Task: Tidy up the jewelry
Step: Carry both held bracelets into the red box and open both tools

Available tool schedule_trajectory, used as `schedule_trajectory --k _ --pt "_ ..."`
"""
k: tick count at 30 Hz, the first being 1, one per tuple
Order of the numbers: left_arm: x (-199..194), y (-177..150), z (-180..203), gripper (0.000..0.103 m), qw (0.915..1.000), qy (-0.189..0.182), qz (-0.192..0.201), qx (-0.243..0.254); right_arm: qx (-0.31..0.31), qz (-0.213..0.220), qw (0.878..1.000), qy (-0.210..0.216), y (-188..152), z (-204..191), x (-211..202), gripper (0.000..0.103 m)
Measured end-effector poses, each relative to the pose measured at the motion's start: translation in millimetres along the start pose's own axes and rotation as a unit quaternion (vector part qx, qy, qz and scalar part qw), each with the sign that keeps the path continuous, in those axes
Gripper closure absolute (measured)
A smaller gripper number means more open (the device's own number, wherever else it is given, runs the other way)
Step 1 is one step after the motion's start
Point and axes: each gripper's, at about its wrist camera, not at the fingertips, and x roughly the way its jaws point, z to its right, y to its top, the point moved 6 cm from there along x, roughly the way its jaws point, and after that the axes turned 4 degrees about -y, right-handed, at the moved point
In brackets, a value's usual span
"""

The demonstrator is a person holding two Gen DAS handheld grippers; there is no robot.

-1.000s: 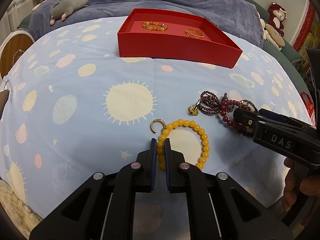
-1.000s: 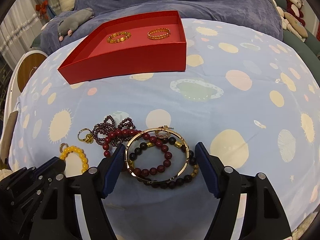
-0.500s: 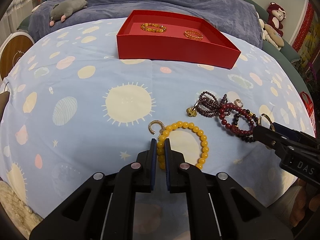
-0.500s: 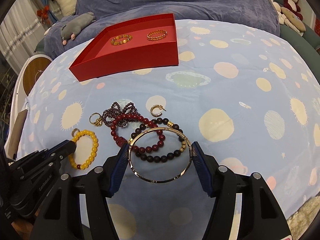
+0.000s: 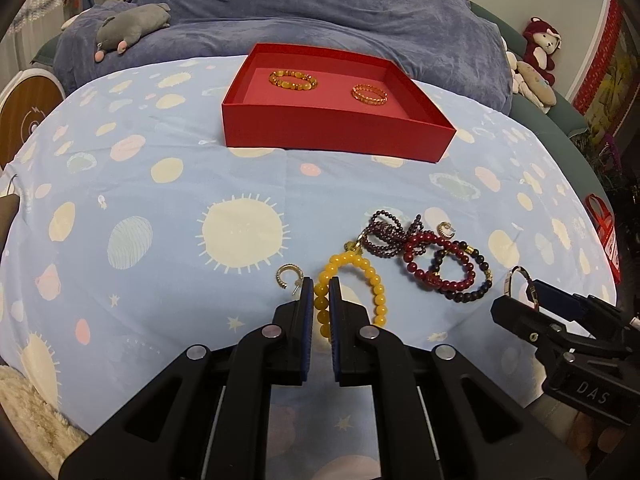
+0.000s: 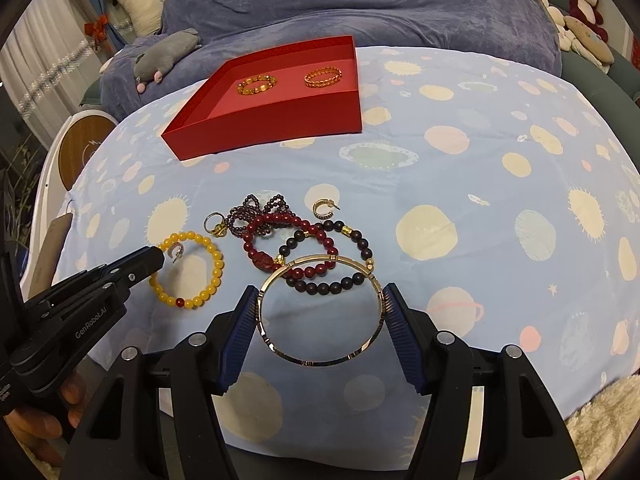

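Right hand-held gripper (image 6: 319,322): jaws partway apart, blue pads pressed on opposite sides of a gold bangle (image 6: 320,354), which hangs clear above the patterned sheet (image 6: 480,184). Left hand-held gripper (image 5: 319,300): jaws nearly together, clamped on the near side of a yellow bead bracelet (image 5: 374,284); whether that bracelet is off the sheet, cannot tell.

Just left of the left pads: a gold hoop earring (image 5: 285,275) on the sheet. Beyond the bangle: dark red bead bracelet (image 6: 288,248) overlapping a black bead bracelet (image 6: 352,276), a purple bead strand (image 6: 250,216), a gold ring (image 6: 214,224), a second hoop earring (image 6: 323,208).

Further back: open red box (image 6: 280,124) holding an amber bead bracelet (image 6: 258,84) and a gold chain bracelet (image 6: 323,77), apart. Behind: a blue-grey blanket (image 6: 360,0).
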Motion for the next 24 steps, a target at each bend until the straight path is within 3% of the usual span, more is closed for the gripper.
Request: schedule_trajectory --k 7,12,17,24 --pt "-13 13 11 0.096 0.9998 -0.014 0.014 0.004 -0.002 0.007 1.000 0.006 4 -3 -5 0.043" --pt "-22 36 15 0.096 0.9993 -0.027 0.027 0.002 -0.002 0.021 1.000 0.011 26 -6 -7 0.043" --pt "-28 77 18 0.096 0.9980 -0.035 0.051 0.015 -0.009 0.042 0.999 0.017 66 -9 -6 0.043" --pt "-20 161 21 0.096 0.9941 -0.056 0.090 0.023 -0.028 0.078 0.996 0.019 142 -19 7 0.043"
